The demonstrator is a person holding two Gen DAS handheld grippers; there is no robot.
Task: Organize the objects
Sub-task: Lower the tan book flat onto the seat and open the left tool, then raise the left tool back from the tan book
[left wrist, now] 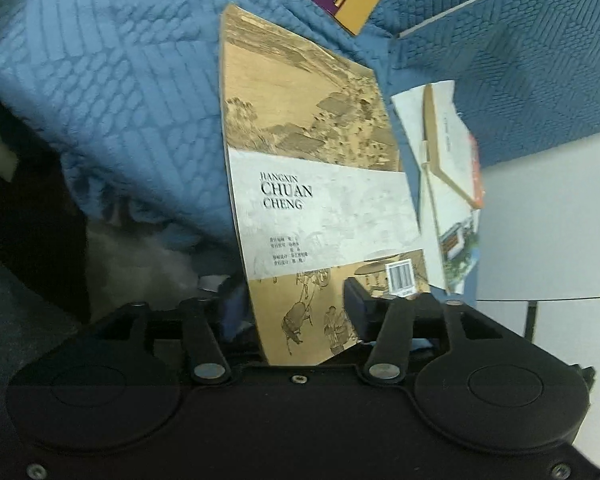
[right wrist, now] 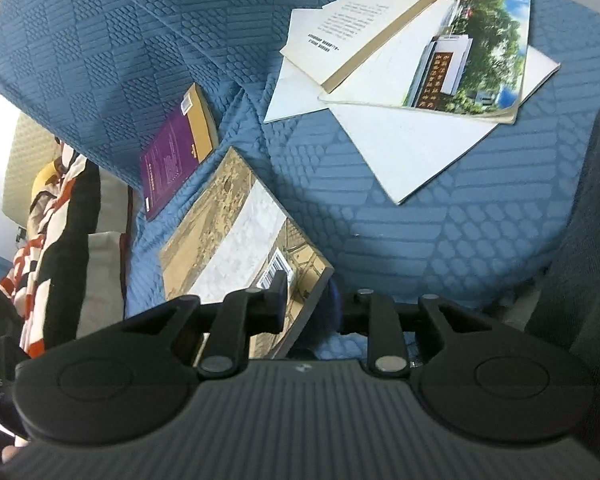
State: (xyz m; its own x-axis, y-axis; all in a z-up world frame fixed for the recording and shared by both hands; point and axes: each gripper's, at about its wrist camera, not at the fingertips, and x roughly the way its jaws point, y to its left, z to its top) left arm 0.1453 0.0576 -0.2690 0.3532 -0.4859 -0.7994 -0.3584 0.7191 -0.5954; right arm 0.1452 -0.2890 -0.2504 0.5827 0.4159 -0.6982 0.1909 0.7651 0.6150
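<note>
Blue quilted sofa (right wrist: 440,240); both tools' tips hidden, gaping around painted-cover book (left wrist: 320,200).

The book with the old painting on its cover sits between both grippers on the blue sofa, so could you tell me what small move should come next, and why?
Probably close the left gripper on the painted-cover book. Its jaws stand open around the near edge, and the right gripper also looks open, so nothing holds the book.
</note>
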